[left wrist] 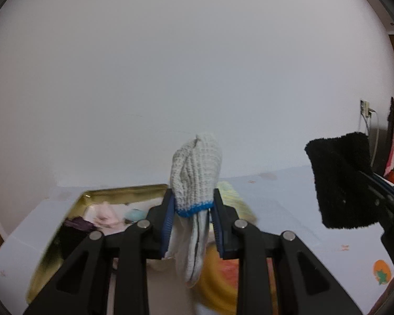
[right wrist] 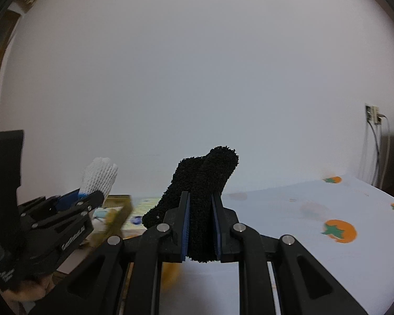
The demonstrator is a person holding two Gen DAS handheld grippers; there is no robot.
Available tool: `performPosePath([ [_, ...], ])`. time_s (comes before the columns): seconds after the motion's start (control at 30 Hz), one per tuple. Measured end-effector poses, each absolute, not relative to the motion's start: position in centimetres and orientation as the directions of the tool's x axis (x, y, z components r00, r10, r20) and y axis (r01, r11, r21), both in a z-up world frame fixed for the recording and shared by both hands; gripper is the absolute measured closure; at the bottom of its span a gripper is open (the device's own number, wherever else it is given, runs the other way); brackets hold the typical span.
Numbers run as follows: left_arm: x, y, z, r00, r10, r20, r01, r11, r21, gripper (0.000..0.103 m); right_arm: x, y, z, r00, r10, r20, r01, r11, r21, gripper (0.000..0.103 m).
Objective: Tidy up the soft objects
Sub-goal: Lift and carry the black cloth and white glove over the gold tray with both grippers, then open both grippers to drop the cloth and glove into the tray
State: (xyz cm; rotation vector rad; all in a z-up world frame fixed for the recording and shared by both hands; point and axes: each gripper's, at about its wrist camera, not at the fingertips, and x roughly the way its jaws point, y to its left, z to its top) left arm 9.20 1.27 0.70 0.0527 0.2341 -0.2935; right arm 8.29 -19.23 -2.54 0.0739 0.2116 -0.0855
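Observation:
My left gripper [left wrist: 193, 204] is shut on a white knit glove [left wrist: 194, 173] with a blue cuff band; the glove's fingers stick up above the pads and its tail hangs down below them. My right gripper [right wrist: 200, 210] is shut on a fuzzy black sock [right wrist: 205, 178], which bulges up and to the left of the pads. In the left wrist view the black sock [left wrist: 338, 178] hangs at the far right, held above the table. In the right wrist view the left gripper [right wrist: 76, 199] with the white glove [right wrist: 99, 178] shows at the left.
A gold metal tin [left wrist: 97, 194] with pale and dark cloth items inside sits on the table at the left, below my left gripper. Blurred yellow and orange things [left wrist: 223, 270] lie under the jaws. The pale tablecloth [right wrist: 302, 210] has orange fruit prints. A wall socket with cables [right wrist: 373, 115] is far right.

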Motion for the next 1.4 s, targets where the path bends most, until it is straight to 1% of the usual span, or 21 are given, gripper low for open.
performPosePath([
  [0.1,9.9,3.0,0.8,0.942,-0.248,-0.228,0.262,0.965,0.030,0.078,9.1,-17.5,-2.5,0.976,-0.038,-0.214,0.053,0.996,0.066,0.086],
  [0.4,12.3,7.6,0.9,0.953,-0.167,-0.255,0.171,0.985,-0.005,0.078,12.2,-13.2,-1.8,0.980,0.062,-0.191,-0.054,0.998,0.045,0.086],
  [0.5,13.0,9.2,1.0,0.957,-0.127,-0.260,0.129,0.992,-0.008,0.078,13.5,-12.6,-1.6,0.980,0.083,-0.183,-0.077,0.996,0.038,0.086],
  [0.67,13.6,11.4,1.1,0.957,-0.077,-0.279,0.066,0.997,-0.047,0.078,15.8,-12.4,-1.6,0.977,0.114,-0.181,-0.109,0.993,0.038,0.086],
  [0.83,14.2,12.9,1.2,0.956,-0.017,-0.292,0.004,0.999,-0.044,0.078,17.9,-12.8,-1.8,0.971,0.139,-0.194,-0.129,0.990,0.063,0.086],
  [0.97,14.9,13.4,0.8,0.943,0.010,-0.332,-0.026,0.999,-0.045,0.078,20.2,-13.5,-2.1,0.962,0.158,-0.224,-0.140,0.985,0.098,0.086],
  [1.17,16.0,14.2,0.3,0.919,0.024,-0.394,-0.049,0.997,-0.055,0.078,23.8,-14.4,-2.3,0.948,0.166,-0.270,-0.145,0.985,0.097,0.086],
  [1.3,16.5,14.3,-0.1,0.908,0.005,-0.419,-0.037,0.997,-0.068,0.078,27.3,-14.9,-2.6,0.917,0.178,-0.357,-0.158,0.984,0.084,0.086],
  [1.4,16.9,14.0,-0.4,0.900,0.008,-0.435,-0.033,0.998,-0.050,0.078,29.9,-15.6,-3.9,0.874,0.184,-0.451,-0.155,0.983,0.100,0.086],
])
